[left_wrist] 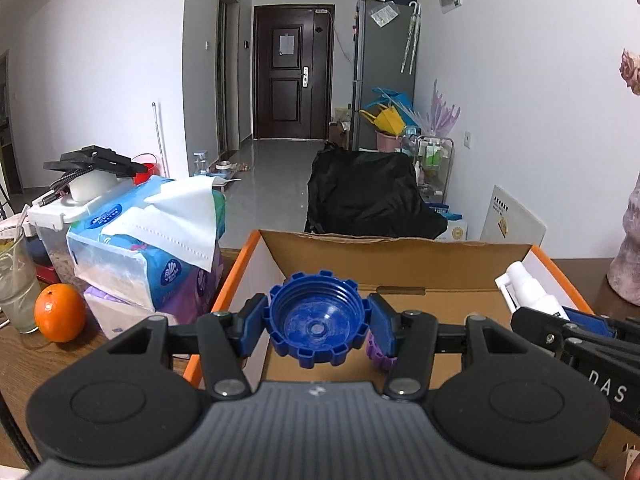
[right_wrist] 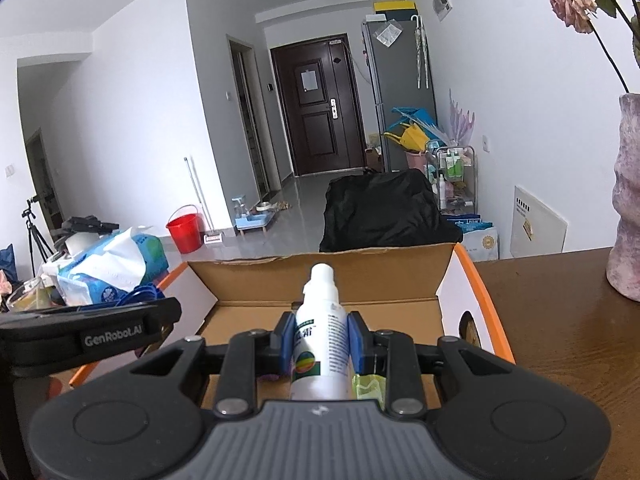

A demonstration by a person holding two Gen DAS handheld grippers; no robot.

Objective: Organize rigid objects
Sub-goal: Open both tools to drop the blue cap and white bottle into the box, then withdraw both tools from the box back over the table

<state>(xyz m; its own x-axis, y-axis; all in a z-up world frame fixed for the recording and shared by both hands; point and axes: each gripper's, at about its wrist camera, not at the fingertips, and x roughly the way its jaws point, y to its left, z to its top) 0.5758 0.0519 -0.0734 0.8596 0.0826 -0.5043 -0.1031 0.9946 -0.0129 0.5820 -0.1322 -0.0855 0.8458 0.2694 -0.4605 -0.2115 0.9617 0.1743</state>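
My left gripper [left_wrist: 318, 326] is shut on a blue ridged screw cap [left_wrist: 318, 318], its hollow side facing me, held above the open cardboard box [left_wrist: 400, 256]. A purple ridged object [left_wrist: 380, 354] shows just below the right pad. My right gripper [right_wrist: 322, 346] is shut on a white spray bottle [right_wrist: 322, 336], nozzle pointing forward, over the same box [right_wrist: 328, 276]. The bottle and right gripper also show at the right edge of the left wrist view [left_wrist: 532, 294]. A yellow-green object [right_wrist: 368, 386] lies under the right pad.
The box has orange edges and sits on a brown wooden table [right_wrist: 560, 320]. Left of it are tissue packs [left_wrist: 148, 240], an orange [left_wrist: 60, 312] and a glass [left_wrist: 16, 292]. A pink vase [right_wrist: 626, 200] with a dried rose stands at the right.
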